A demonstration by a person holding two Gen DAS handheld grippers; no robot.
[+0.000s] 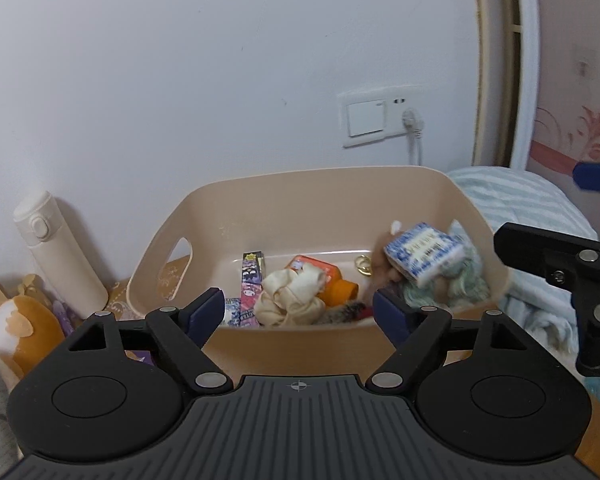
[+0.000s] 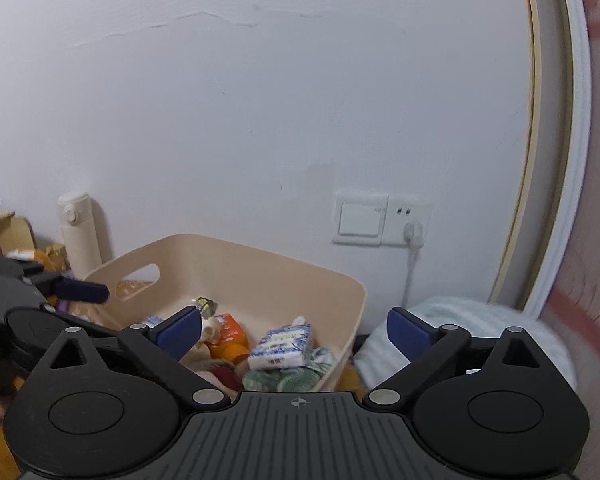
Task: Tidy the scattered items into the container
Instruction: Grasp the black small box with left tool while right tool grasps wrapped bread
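Observation:
A beige tub (image 1: 260, 208) with a cut-out handle stands against the wall, straight ahead in the left wrist view. Inside lie a cream cloth (image 1: 288, 296), an orange bottle (image 1: 336, 284), a purple packet (image 1: 250, 280) and a blue-and-white tissue pack (image 1: 424, 252) resting on a green-white cloth (image 1: 460, 284). My left gripper (image 1: 299, 312) is open before the tub's near wall, with nothing between its fingers. My right gripper (image 2: 296, 332) is wide open above the tub's (image 2: 260, 272) near right corner and holds nothing. The tissue pack (image 2: 282, 346) lies just beyond it.
A cream flask (image 1: 56, 248) and an orange plush toy (image 1: 16, 324) stand left of the tub. A pale striped blanket (image 1: 520, 200) lies to its right, below a wall socket (image 1: 384, 120) with a plug. The right gripper's blue pad (image 1: 596, 178) reaches in from the right.

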